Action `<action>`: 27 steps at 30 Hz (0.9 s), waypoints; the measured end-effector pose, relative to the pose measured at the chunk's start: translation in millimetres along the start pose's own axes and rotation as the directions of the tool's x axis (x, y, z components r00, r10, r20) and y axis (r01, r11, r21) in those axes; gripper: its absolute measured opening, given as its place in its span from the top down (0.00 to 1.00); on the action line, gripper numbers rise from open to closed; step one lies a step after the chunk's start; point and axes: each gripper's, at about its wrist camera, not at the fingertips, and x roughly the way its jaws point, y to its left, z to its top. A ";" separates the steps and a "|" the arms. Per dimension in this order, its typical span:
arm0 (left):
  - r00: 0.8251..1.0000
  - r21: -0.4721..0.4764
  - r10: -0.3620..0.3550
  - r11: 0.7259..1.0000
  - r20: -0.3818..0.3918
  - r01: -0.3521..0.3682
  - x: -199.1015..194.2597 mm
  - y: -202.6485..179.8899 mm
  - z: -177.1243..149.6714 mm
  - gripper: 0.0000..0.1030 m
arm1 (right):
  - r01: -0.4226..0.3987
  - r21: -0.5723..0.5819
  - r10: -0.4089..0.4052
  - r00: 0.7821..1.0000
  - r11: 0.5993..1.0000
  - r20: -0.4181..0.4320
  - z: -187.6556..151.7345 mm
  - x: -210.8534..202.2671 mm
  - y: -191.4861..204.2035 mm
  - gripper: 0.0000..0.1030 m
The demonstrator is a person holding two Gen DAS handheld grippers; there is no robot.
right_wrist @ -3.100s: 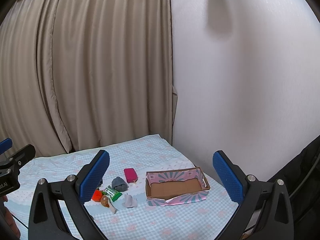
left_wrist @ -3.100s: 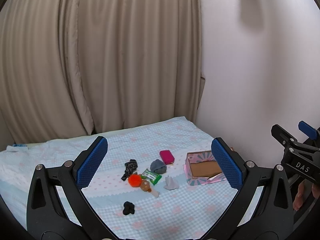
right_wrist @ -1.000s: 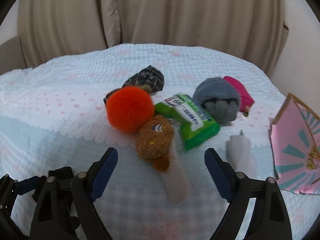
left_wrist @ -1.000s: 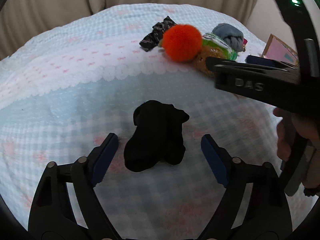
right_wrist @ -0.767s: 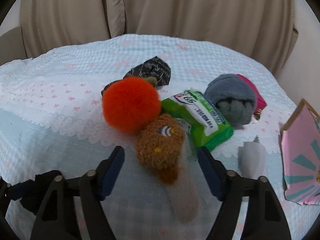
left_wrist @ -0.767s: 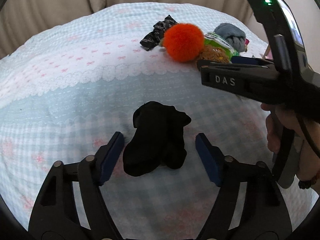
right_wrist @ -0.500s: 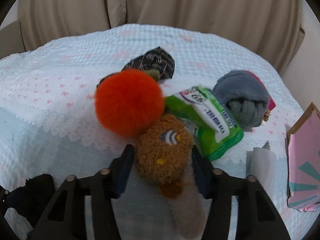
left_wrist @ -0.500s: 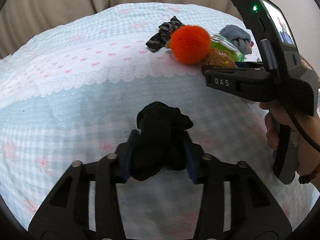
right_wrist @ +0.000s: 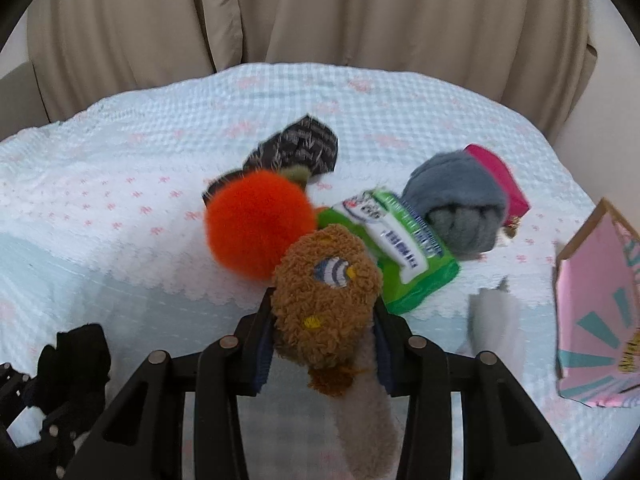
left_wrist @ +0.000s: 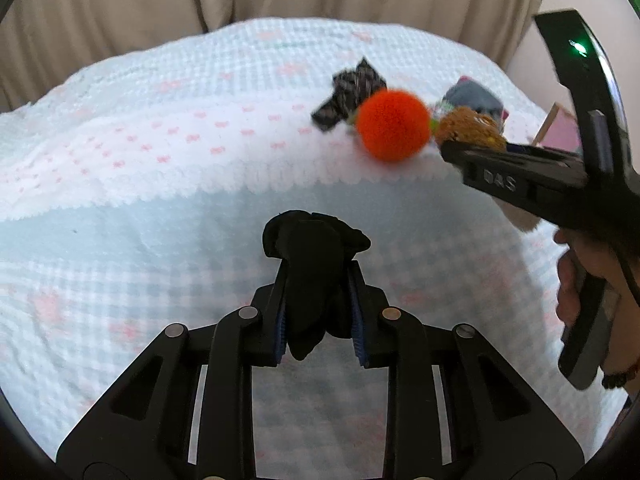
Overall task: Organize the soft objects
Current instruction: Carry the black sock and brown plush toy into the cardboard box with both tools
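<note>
My left gripper (left_wrist: 318,316) is shut on a black sock (left_wrist: 314,272) on the light blue bedspread (left_wrist: 160,240); the sock also shows at the lower left of the right wrist view (right_wrist: 76,360). My right gripper (right_wrist: 322,340) is shut on a brown fuzzy plush toy (right_wrist: 326,304) with a pale tail; the toy also shows in the left wrist view (left_wrist: 468,128). Around it lie an orange pom-pom (right_wrist: 258,222), a green tissue pack (right_wrist: 400,248), a grey rolled sock (right_wrist: 460,208), a dark patterned sock (right_wrist: 300,152) and a pink pouch (right_wrist: 498,176).
A pink cardboard box (right_wrist: 596,320) stands at the right edge. A pale grey soft piece (right_wrist: 492,316) lies between the box and the tissue pack. Beige curtains (right_wrist: 320,12) hang behind the bed. The right hand-held gripper body (left_wrist: 540,184) crosses the right of the left wrist view.
Both grippers came down to the bed and closed: the left one on the black sock, the right one on the brown plush toy. Half a second ago the jaws stood a little wider.
</note>
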 end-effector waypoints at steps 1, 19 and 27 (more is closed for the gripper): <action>1.000 -0.002 -0.001 1.000 0.006 0.001 -5.7 -0.7 4.0 0.79 | 0.001 0.002 -0.001 1.000 1.000 0.004 1.8 -8.1 -0.5 0.63; 0.993 0.082 -0.090 0.993 0.082 0.083 -182.6 -94.7 142.3 0.79 | 0.006 0.186 -0.027 0.993 0.983 0.112 56.3 -245.8 -69.5 0.63; 0.983 0.115 -0.148 0.984 0.108 0.136 -220.2 -193.8 179.2 0.79 | 0.044 0.259 -0.083 0.987 0.965 0.140 60.1 -316.1 -158.1 0.63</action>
